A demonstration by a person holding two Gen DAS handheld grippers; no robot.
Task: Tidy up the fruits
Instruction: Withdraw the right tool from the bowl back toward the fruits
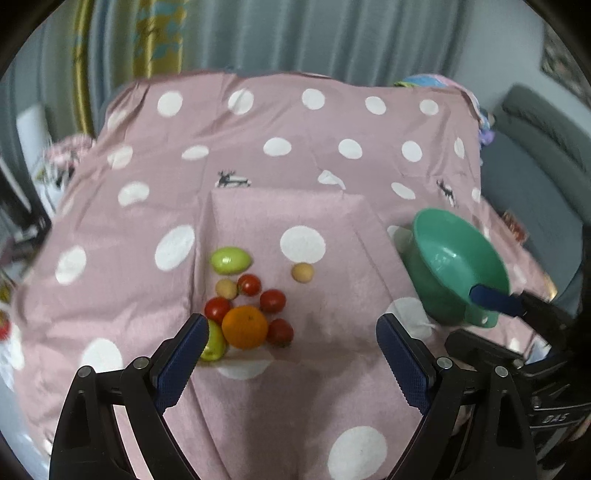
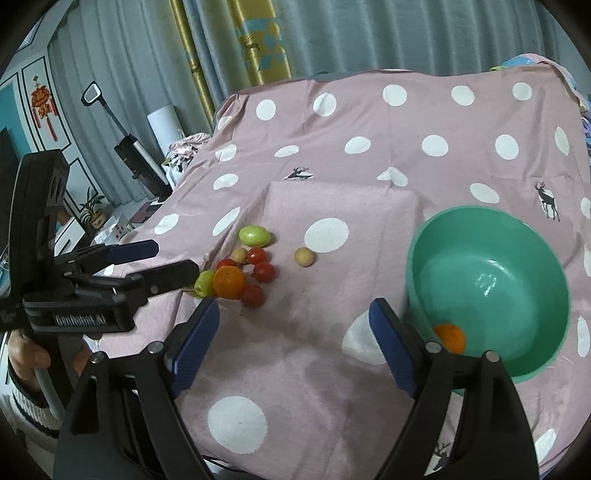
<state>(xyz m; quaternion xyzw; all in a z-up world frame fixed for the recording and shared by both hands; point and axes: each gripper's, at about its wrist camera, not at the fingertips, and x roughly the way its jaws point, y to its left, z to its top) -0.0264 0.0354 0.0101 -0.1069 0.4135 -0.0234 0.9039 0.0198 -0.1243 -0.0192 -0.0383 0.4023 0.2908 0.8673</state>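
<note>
A pile of fruit lies on the pink dotted cloth: an orange, two green fruits, several red tomatoes and a beige fruit. Another beige fruit lies apart to the right. A green bowl stands right of them, holding a second orange. My left gripper is open just short of the pile, its left finger beside the lower green fruit. My right gripper is open and empty, left of the bowl.
A folded raised patch of cloth lies under the fruit. The table's edges drop off at the left and far sides. Curtains hang behind. A hand holds the left gripper's handle. A grey sofa stands at right.
</note>
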